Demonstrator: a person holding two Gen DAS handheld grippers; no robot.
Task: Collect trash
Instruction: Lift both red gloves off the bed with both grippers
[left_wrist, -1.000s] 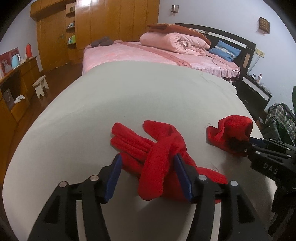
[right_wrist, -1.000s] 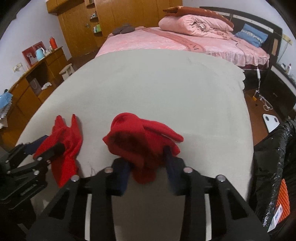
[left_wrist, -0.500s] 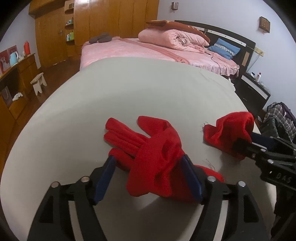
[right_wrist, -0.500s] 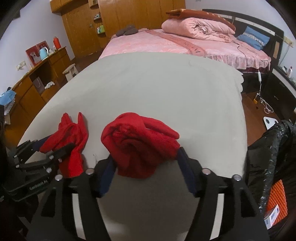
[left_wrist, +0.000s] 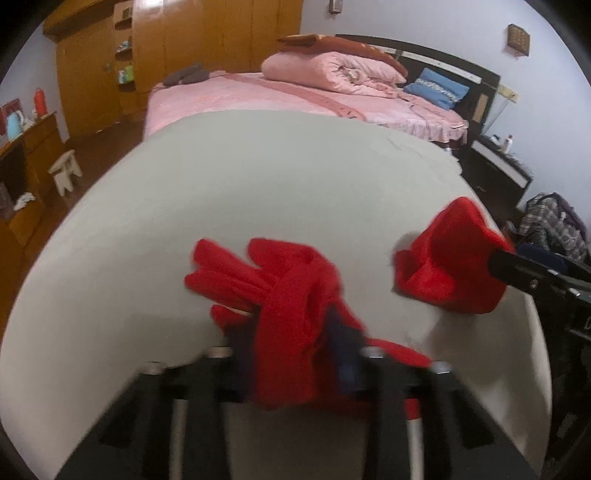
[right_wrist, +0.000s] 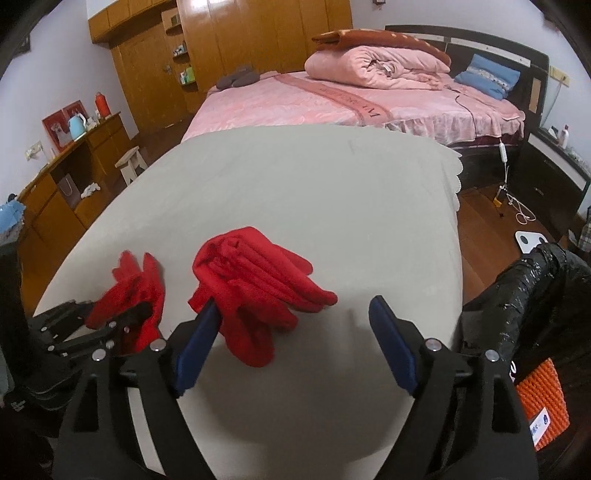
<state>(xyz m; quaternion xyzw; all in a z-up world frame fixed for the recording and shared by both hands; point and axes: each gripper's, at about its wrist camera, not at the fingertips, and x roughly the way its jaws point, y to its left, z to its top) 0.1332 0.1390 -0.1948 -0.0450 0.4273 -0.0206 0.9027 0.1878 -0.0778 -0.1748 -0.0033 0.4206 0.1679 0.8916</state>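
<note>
Left gripper: its jaws are closing, and a red glove is seen pinched between the blue pads; the view is blurred here.
Left glove: held at the cuff end by the left gripper, with its fingers spread forward on the grey cloth; in the right wrist view it is seen bunched around the left gripper's tips.
Right gripper: its jaws are opening and stand wide apart; the blue pads press on nothing.
Right glove: laid crumpled on the cloth, partly between the open jaws; it lies against the left pad, well apart from the right pad. In the left wrist view it is seen at the right gripper's tip.
Table: covered by a plain grey cloth; both gloves are found at its near end, just beside each other but apart.
Black bag: a bin lined with black plastic is seen at the right edge of the table, near the right gripper; what lies in it cannot be told.
Orange item: a ridged orange object with a label is seen just beside the bag, at the frame edge.
Bed: pink-covered, beyond the table, with a rolled pink quilt and a blue pillow on it.
Cabinet: wooden, along the left wall; a blue kettle and a red flask are set on top.
Stool: small and pale, stood on the floor between cabinet and table.
</note>
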